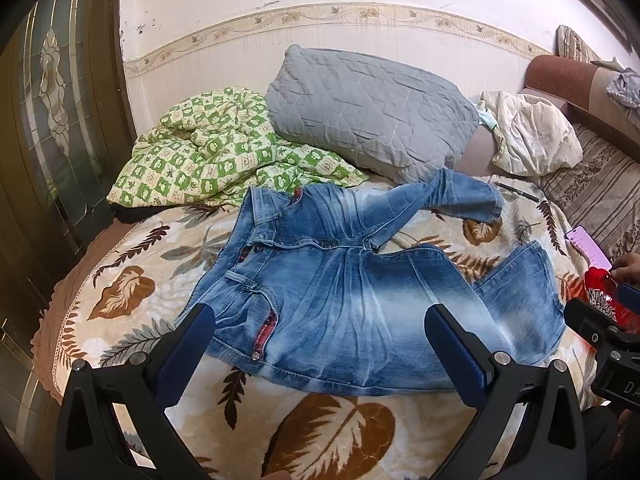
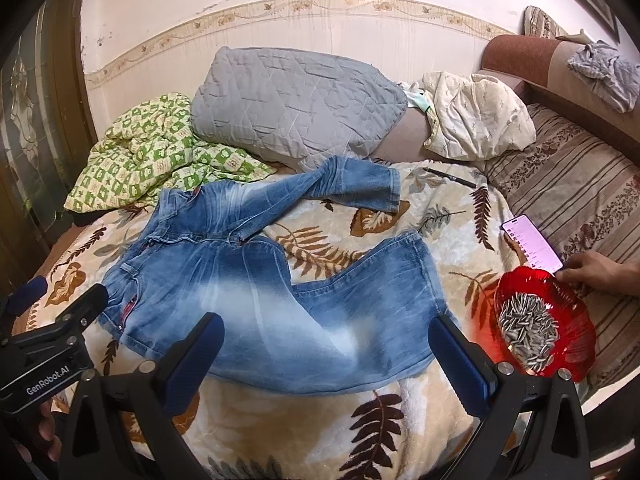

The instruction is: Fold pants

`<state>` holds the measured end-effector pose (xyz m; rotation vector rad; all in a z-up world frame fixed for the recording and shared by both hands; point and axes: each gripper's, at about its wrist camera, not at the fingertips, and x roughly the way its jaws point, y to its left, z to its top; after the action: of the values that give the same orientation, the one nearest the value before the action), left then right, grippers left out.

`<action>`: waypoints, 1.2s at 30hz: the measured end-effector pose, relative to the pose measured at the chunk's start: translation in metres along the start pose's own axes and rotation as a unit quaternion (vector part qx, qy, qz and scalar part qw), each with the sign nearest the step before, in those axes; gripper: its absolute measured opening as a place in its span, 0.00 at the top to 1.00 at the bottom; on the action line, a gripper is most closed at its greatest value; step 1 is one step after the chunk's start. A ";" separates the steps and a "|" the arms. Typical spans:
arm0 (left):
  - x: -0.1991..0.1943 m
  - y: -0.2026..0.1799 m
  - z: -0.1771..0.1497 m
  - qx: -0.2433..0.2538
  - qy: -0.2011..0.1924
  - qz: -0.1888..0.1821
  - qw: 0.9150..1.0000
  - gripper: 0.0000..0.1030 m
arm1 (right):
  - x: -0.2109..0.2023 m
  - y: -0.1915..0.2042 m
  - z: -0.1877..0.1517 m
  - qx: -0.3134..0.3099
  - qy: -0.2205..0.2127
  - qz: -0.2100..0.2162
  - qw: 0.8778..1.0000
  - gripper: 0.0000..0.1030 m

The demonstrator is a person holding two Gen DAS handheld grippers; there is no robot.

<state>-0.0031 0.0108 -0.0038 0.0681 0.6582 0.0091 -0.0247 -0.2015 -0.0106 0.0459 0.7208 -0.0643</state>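
Faded blue jeans (image 1: 340, 292) (image 2: 260, 288) lie spread on a leaf-patterned blanket (image 1: 180, 248) (image 2: 320, 432), waistband to the left, legs splayed to the right, the far leg bent with its cuff near the grey pillow. My left gripper (image 1: 320, 320) hovers open over the near waist and thigh, nothing between its blue pads. My right gripper (image 2: 330, 330) hangs open above the near leg's thigh, holding nothing. The left gripper's body shows at the left edge of the right wrist view, and the right one's body at the right edge of the left wrist view.
A grey quilted pillow (image 2: 296, 104), a green checked quilt (image 2: 152, 156) and a cream pillow (image 2: 476, 120) sit behind the jeans. A pen (image 2: 450, 177) lies past the far cuff. At right, a red bowl of seeds (image 2: 544, 320), a lit phone (image 2: 530, 244) and a person's hand (image 2: 596, 274).
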 end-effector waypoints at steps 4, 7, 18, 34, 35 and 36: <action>0.003 -0.001 0.000 0.002 0.002 0.000 1.000 0.00 | 0.003 0.000 -0.001 0.000 0.003 0.006 1.000 0.00; 0.006 -0.005 0.001 0.007 0.004 0.001 1.000 0.00 | 0.006 -0.001 -0.003 0.004 0.006 0.012 1.000 0.00; 0.022 -0.015 -0.001 0.009 0.020 -0.023 0.999 0.00 | 0.018 -0.013 -0.003 0.020 0.012 0.012 1.000 0.00; 0.030 -0.013 0.042 0.015 -0.011 -0.112 0.993 0.00 | 0.015 -0.026 0.035 -0.010 -0.058 -0.037 0.998 0.00; 0.032 -0.015 0.046 0.025 -0.011 -0.110 0.994 0.00 | 0.020 -0.030 0.038 -0.007 -0.047 -0.020 0.999 0.00; 0.035 -0.016 0.048 0.033 -0.010 -0.108 0.994 0.00 | 0.024 -0.033 0.040 0.002 -0.037 -0.005 0.999 0.00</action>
<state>0.0536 -0.0071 0.0123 0.0606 0.6424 -0.2211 0.0169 -0.2384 0.0027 0.0425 0.6477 -0.0768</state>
